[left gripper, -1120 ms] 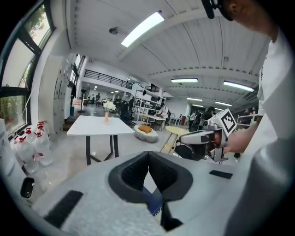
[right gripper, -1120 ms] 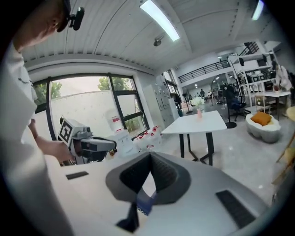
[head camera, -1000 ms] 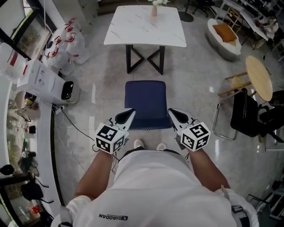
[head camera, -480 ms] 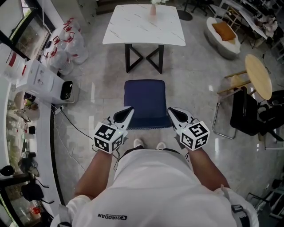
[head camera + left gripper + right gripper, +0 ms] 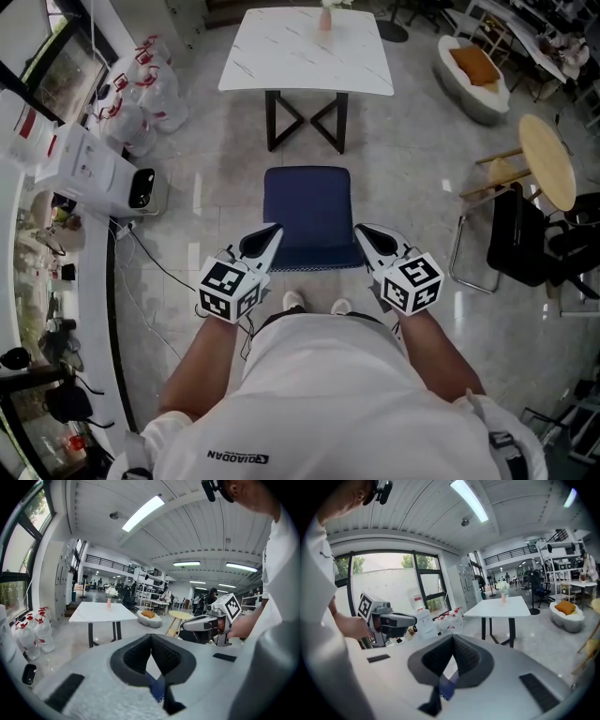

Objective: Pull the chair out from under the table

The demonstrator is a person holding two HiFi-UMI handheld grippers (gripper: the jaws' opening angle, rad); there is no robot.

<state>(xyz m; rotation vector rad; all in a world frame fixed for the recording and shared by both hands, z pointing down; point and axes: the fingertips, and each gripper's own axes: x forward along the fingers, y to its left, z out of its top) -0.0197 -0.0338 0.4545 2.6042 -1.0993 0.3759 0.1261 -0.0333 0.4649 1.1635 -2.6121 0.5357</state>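
The chair (image 5: 307,217) has a dark blue seat and stands on the floor between me and the white marble table (image 5: 306,52), out from under the top. My left gripper (image 5: 274,231) hovers at the seat's near left corner, my right gripper (image 5: 360,231) at its near right corner. Both are shut with nothing between the tips; whether they touch the chair is unclear. In the left gripper view the left gripper (image 5: 151,637) has its jaws meeting, with blue showing below. The right gripper view shows the right gripper (image 5: 453,638) the same. A pink vase (image 5: 324,19) stands on the table.
A white appliance (image 5: 89,169) and bags of bottles (image 5: 141,94) stand at the left, with a cable (image 5: 164,272) on the floor. At the right are a black chair (image 5: 520,239), a round wooden table (image 5: 548,164) and a white seat with an orange cushion (image 5: 473,75).
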